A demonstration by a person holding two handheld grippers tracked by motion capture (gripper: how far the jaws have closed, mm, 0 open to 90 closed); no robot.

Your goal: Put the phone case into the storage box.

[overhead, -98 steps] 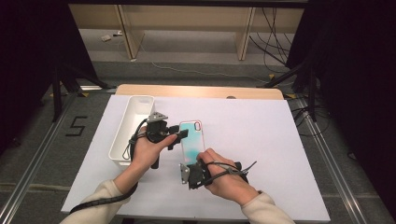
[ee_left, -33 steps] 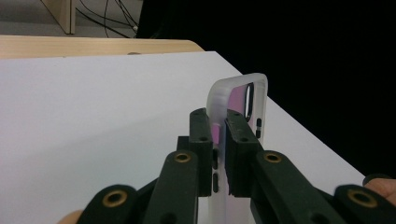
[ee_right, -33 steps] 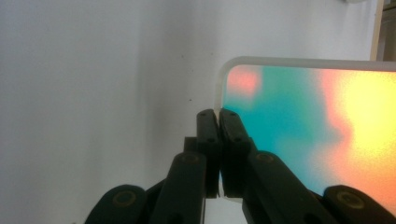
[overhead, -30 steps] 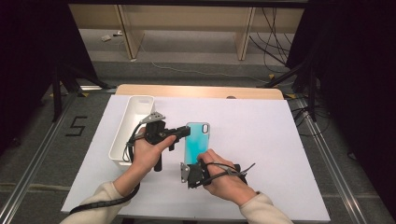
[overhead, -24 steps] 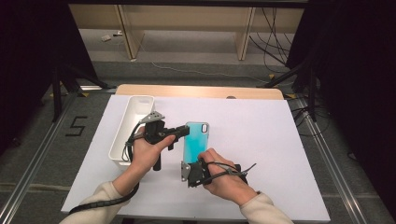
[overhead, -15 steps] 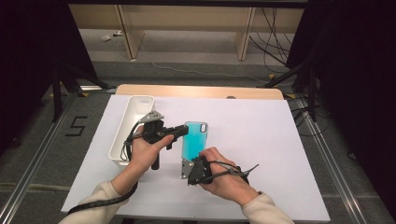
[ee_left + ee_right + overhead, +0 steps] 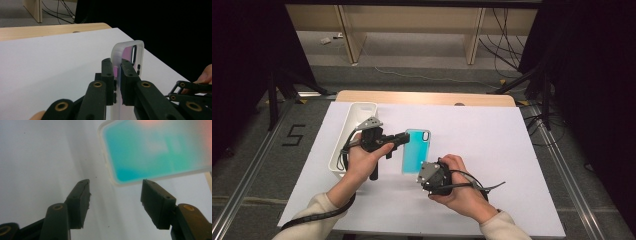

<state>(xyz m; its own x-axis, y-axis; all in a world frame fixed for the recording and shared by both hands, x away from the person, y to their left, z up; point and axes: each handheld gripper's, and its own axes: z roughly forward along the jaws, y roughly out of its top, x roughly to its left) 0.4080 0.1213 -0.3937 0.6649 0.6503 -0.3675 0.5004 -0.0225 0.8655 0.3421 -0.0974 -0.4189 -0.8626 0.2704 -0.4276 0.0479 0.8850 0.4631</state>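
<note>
The left gripper [image 7: 398, 138] is clamping the translucent teal phone case's [image 7: 416, 156] long edge; the right gripper's [image 7: 113, 202] just-opened jaws are gaping, empty, below its near end.

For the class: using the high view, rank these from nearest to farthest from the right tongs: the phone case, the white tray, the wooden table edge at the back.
Measured from the right tongs:
1. Phone case: just beyond the tongs, its near end beside them.
2. White tray: at the mat's left, past the left hand.
3. Wooden table edge: along the far side, behind the mat.
</note>
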